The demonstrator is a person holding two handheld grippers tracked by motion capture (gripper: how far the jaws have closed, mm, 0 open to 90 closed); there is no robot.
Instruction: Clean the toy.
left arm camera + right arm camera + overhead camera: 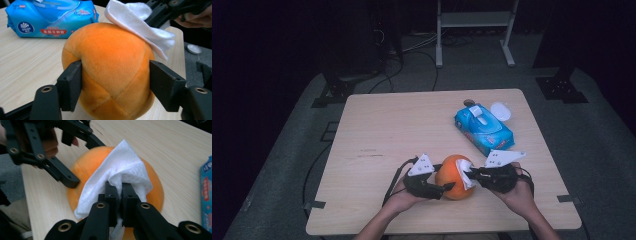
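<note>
An orange plush ball (451, 179) rests on the wooden table (387, 125) near its front edge. My left gripper (443, 187) comes at it from the left and is shut on it; in the left gripper view both pads press into the sides of the ball (110, 62). My right gripper (472, 174) comes from the right, shut on a folded white wipe (465, 172). In the right gripper view the wipe (120, 167) is pinched between the closed jaws and lies against the top of the ball (92, 162). One of the left gripper's fingers (67, 178) touches the ball's far side.
A blue pack of wet wipes (484, 129) lies behind the ball at the right, with a small white round lid (501, 111) beside it near the table's back right corner. The same pack (50, 17) shows beyond the ball in the left gripper view.
</note>
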